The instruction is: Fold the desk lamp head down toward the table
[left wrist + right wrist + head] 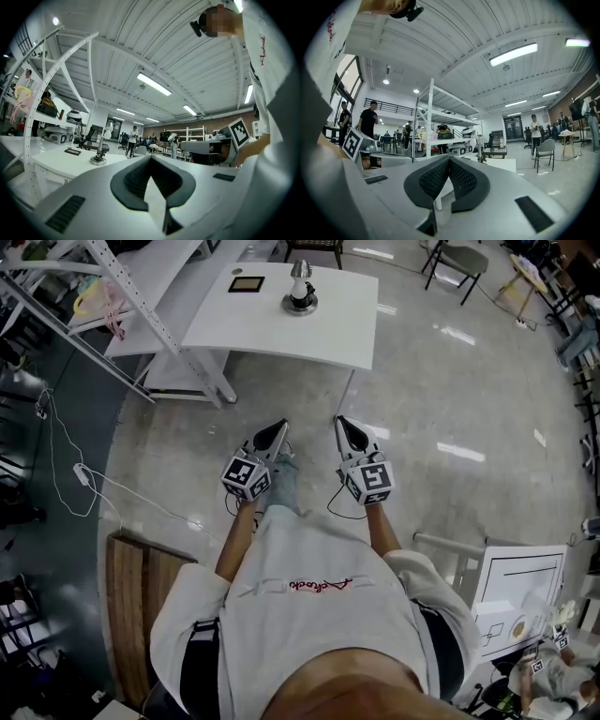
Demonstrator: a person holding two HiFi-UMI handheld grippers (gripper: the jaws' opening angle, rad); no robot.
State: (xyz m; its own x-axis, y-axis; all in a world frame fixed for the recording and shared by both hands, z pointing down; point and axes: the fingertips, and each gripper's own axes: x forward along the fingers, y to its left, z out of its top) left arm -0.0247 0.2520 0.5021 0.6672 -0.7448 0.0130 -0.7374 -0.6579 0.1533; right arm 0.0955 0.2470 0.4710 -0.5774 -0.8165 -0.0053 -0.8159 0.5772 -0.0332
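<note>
Holding nothing, the left gripper (279, 427) and the right gripper (341, 421) both have their jaws pressed together, side by side above the floor. Well apart from them, the desk lamp (300, 287) stands on the white table (281, 329), near its far edge.

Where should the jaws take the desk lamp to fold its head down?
Probably the head, the topmost part of the desk lamp, which stands upright on its round base. Come from the near edge of the table, where nothing blocks it.
</note>
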